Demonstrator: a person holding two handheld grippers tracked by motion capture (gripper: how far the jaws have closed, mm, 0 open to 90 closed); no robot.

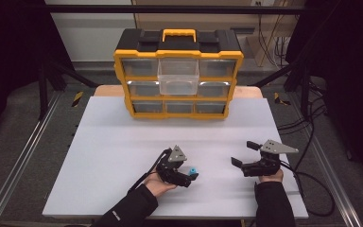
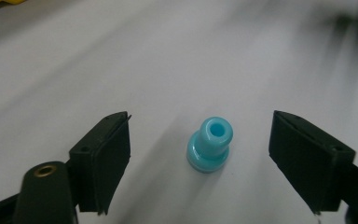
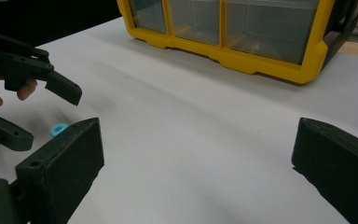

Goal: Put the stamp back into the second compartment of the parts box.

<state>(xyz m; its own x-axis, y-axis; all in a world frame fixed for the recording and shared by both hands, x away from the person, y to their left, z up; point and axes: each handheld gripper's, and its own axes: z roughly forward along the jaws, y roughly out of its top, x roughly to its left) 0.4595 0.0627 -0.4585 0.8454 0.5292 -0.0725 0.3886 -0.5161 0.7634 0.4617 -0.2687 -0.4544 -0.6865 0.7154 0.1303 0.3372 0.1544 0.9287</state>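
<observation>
blue plug (image 2: 209, 144): small, glossy, flanged base, hollow neck, upright on white table (image 1: 123, 142) | left gripper (image 2: 199, 154): jaws apart either side of it, not touching | right gripper (image 1: 245, 155): wide open, empty, well apart | yellow-black organizer (image 1: 178, 75): clear drawers, middle drawer (image 1: 178, 75) pulled out, contents unclear

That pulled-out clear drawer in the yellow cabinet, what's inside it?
The drawer sticks out from the cabinet's top row, and through its clear walls nothing shows inside. Its back end sits within the cabinet, so that part can't be checked. The other drawers look cloudy; their contents can't be told.
</observation>
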